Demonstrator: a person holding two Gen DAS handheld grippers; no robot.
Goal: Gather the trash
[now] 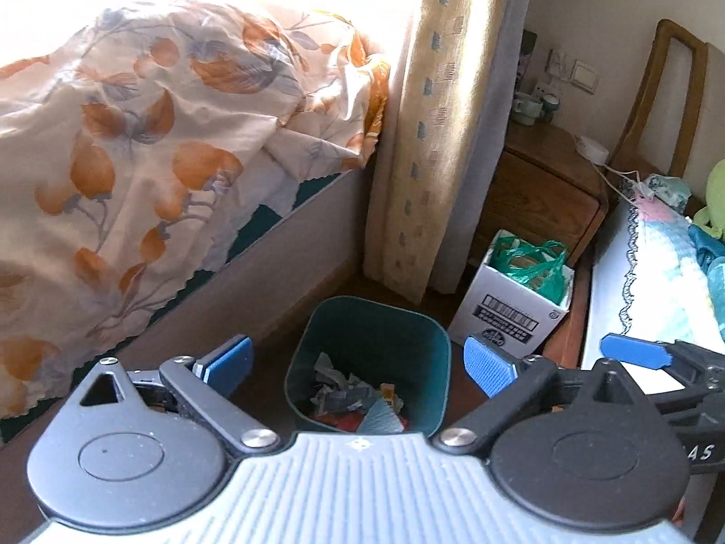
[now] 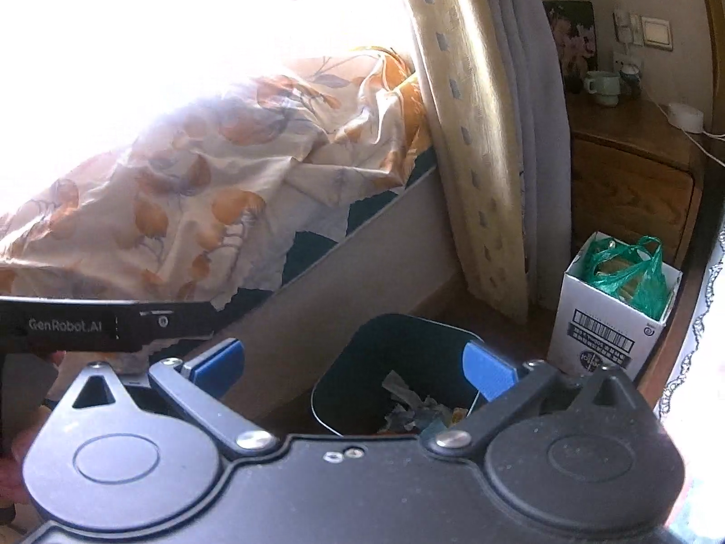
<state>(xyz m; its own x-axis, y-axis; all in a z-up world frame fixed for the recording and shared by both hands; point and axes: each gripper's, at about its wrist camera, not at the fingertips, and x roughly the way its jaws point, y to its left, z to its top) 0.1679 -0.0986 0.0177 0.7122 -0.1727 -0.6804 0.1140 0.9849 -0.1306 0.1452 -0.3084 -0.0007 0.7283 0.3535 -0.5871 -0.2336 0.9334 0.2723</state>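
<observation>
Both grippers spread and empty above the trash bin.

In the left wrist view we see the left gripper point(image 1: 358, 360) with blue pads wide apart, holding nothing; the green trash bin point(image 1: 369, 331) sits at lower centre between them, with crumpled paper scraps point(image 1: 344, 390) inside. The right gripper point(image 1: 634, 353) enters at the right edge, marked "AS". In the right wrist view the right gripper point(image 2: 353, 365) is likewise spread over the bin point(image 2: 398, 340). The left gripper's body point(image 2: 90, 324) at left reads "GenRobot.AI". A white carton point(image 1: 512, 317) at right carries a barcode; its smaller print appears illegible. It holds a green plastic bag point(image 1: 532, 263).
</observation>
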